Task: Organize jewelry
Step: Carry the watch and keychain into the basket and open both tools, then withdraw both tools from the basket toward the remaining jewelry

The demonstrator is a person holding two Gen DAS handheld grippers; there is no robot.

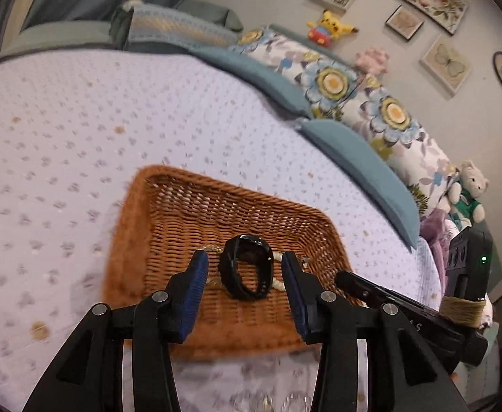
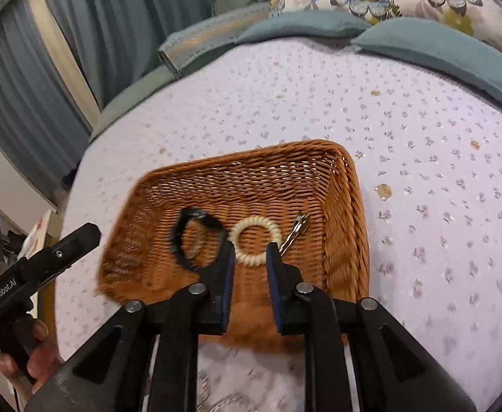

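here's the wicker basket (image 2: pixel 340 206) sitting on the bed (image 2: pixel 422 137), and inside it three pieces: a black band (image 2: pixel 182 240) at the nine o'clock side, a cream coil bracelet (image 2: pixel 256 242) in the middle, and a silver clip (image 2: pixel 297 231) toward three o'clock. the risk right now, as a judgement: the pieces lie close together, the coil bracelet overlapping the band's edge in the left wrist view, so any low sweep through the basket could snag one on another and drag it back out. the basket is light and rests on soft bedding, so a bump on its rim could tip or shove it.

now the fingers. the left gripper (image 1: pixel 245 267) hangs above the basket with its fingers well apart, the black band (image 1: pixel 247 267) seen between them but lying on the basket floor, nothing clamped. the right gripper (image 2: pixel 251 257) has its fingers a modest gap apart, framing the near edge of the coil bracelet, pads not pressing on it. both look empty. a hand (image 2: pixel 34 360) shows at the eight o'clock corner of the right wrist view, holding the left tool's handle.
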